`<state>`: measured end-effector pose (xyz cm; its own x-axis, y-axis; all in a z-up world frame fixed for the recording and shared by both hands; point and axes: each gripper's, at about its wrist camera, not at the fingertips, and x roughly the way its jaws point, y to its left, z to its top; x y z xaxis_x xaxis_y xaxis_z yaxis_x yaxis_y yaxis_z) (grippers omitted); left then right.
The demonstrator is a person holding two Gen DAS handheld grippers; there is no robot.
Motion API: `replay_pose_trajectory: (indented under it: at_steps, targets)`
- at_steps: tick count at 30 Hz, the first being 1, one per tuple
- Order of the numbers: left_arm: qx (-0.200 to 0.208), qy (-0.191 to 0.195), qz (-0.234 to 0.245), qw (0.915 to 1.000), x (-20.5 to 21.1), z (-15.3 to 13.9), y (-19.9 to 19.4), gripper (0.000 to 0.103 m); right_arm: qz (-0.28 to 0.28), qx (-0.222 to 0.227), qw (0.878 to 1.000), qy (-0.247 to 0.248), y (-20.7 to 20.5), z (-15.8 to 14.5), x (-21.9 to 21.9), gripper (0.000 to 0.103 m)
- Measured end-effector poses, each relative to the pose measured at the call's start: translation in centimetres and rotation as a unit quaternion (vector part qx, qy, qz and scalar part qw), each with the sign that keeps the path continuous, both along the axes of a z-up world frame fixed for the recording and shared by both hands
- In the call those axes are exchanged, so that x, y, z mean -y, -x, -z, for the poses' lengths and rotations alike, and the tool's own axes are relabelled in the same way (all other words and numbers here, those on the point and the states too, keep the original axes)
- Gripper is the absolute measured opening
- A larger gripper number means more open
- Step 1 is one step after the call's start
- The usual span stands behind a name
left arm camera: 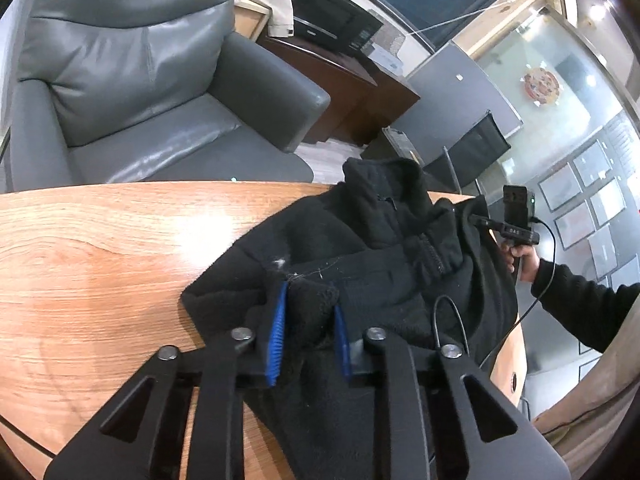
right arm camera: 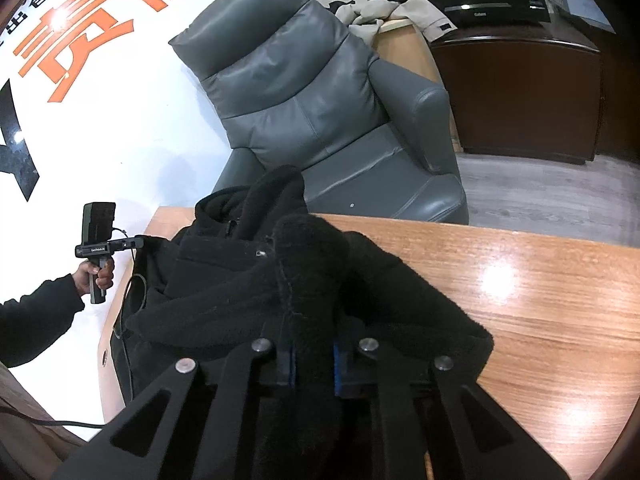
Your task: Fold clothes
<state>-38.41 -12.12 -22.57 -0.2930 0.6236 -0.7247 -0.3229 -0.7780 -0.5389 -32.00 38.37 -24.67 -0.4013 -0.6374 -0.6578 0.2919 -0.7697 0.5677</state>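
Observation:
A black fleece jacket lies bunched on the wooden table, its collar standing up at the far edge. My left gripper is shut on a fold of the jacket's hem between its blue pads. In the right wrist view the same jacket fills the middle. My right gripper is shut on a thick fold of it. Each view shows the other hand-held gripper pinching the jacket: the right one and the left one.
A grey leather armchair stands just beyond the table's far edge, also in the right wrist view. A dark wooden cabinet with a microwave is behind it. Bare table top lies to the right.

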Motion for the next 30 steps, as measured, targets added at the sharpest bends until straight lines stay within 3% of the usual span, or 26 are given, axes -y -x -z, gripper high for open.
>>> replay_pose_trajectory:
  at_steps: [4, 7, 8, 11, 15, 16, 18, 19, 22, 25, 26, 30]
  targets:
    - [-0.006, -0.041, -0.052, 0.9978, 1.5, -1.1, -0.2, 0.013, 0.005, -0.005, 1.000, 0.008, -0.2, -0.2, -0.2, 0.010]
    - [-0.030, -0.105, -0.087, 0.9903, 3.1, -2.8, -1.0, 0.012, 0.022, -0.020, 0.999, 0.028, -0.9, -1.2, -1.0, 0.008]
    - [-0.047, -0.129, -0.093, 0.9861, 3.6, -3.6, -1.4, 0.012, 0.037, -0.033, 0.997, 0.056, -1.3, -2.0, -1.8, 0.008]
    - [-0.059, -0.132, -0.106, 0.9838, 4.0, -3.6, -0.7, 0.012, 0.082, -0.057, 0.989, 0.105, -2.3, -3.0, -4.3, 0.007]
    - [-0.056, -0.132, -0.102, 0.9844, 3.2, -3.0, 1.3, 0.012, 0.088, -0.004, 0.995, 0.043, -1.5, 0.0, -4.8, 0.007]
    - [-0.067, -0.135, -0.092, 0.9843, 2.5, -3.5, 1.3, 0.012, 0.087, -0.003, 0.996, 0.038, -1.4, 0.1, -4.7, 0.007]
    - [-0.105, -0.155, -0.070, 0.9798, 1.9, -5.0, 0.8, 0.012, 0.095, -0.046, 0.992, 0.066, -2.1, -1.7, -5.2, 0.007]
    - [-0.112, -0.151, -0.069, 0.9797, 1.8, -5.2, 1.0, 0.012, 0.099, -0.057, 0.991, 0.071, -2.3, -2.1, -5.4, 0.007]
    - [-0.114, -0.130, -0.061, 0.9831, 1.2, -5.4, 2.0, 0.012, 0.108, -0.019, 0.993, 0.042, -2.1, -0.2, -6.4, 0.007]
    - [-0.125, -0.101, -0.026, 0.9867, -0.7, -5.2, 3.8, 0.012, 0.119, -0.066, 0.989, 0.066, -3.1, -1.5, -7.1, 0.007]
    - [-0.117, -0.088, -0.028, 0.9889, -1.5, -4.3, 4.9, 0.012, 0.128, -0.073, 0.987, 0.069, -3.3, -1.5, -7.4, 0.007]
    - [-0.078, -0.036, -0.046, 0.9953, -3.6, -0.2, 8.9, 0.012, 0.158, -0.025, 0.987, 0.017, -3.2, 2.2, -8.0, 0.007]
